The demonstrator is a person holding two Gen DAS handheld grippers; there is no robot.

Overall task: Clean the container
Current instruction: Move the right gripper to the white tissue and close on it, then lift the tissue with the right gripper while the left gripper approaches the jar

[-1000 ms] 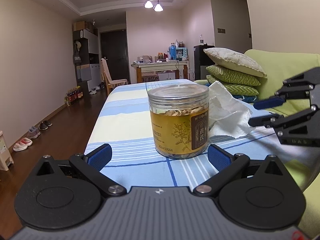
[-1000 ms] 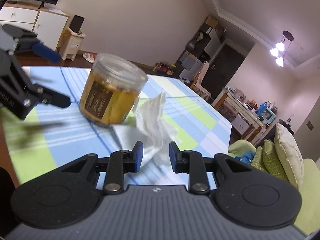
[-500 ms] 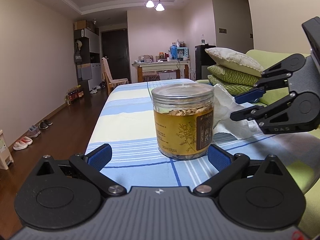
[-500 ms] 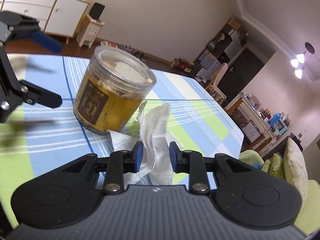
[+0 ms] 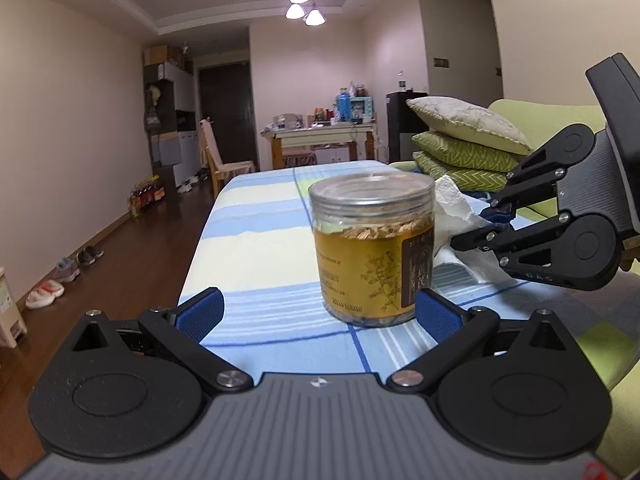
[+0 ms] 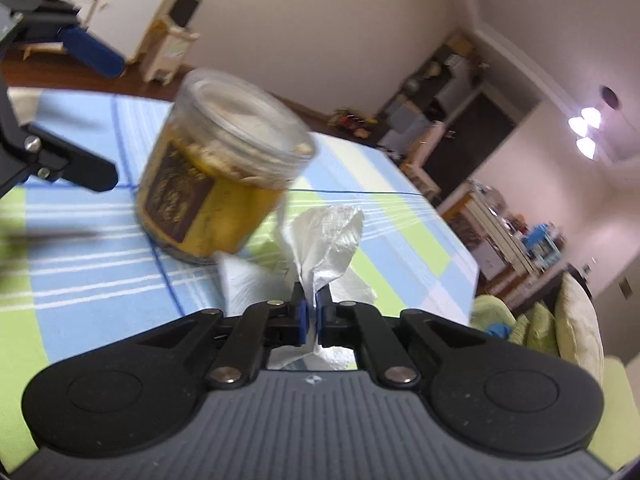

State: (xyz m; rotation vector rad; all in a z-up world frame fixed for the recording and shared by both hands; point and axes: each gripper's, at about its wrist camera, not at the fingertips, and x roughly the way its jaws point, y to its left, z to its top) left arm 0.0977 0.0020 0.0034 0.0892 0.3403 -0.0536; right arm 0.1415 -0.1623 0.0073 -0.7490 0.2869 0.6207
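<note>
A clear plastic jar (image 5: 374, 250) with a yellow label and a clear lid stands upright on the striped tablecloth (image 5: 256, 240); the right wrist view shows the jar (image 6: 216, 184) too, blurred. A crumpled white paper towel (image 6: 324, 240) lies just right of the jar, and the towel (image 5: 456, 220) shows behind it in the left wrist view. My right gripper (image 6: 311, 308) is shut on a fold of this towel. My left gripper (image 5: 320, 312) is open, low over the cloth in front of the jar, with its right pad close beside the jar's base.
A green sofa with stacked cushions (image 5: 468, 144) borders the table on the right. Wooden floor with shoes (image 5: 60, 276) lies to the left. A cluttered side table (image 5: 320, 136) and a chair (image 5: 220, 160) stand at the far end of the room.
My right gripper has closed its fingers on the paper towel; before, they stood apart around it. The left gripper has edged left, so the jar sits nearer its right finger.
</note>
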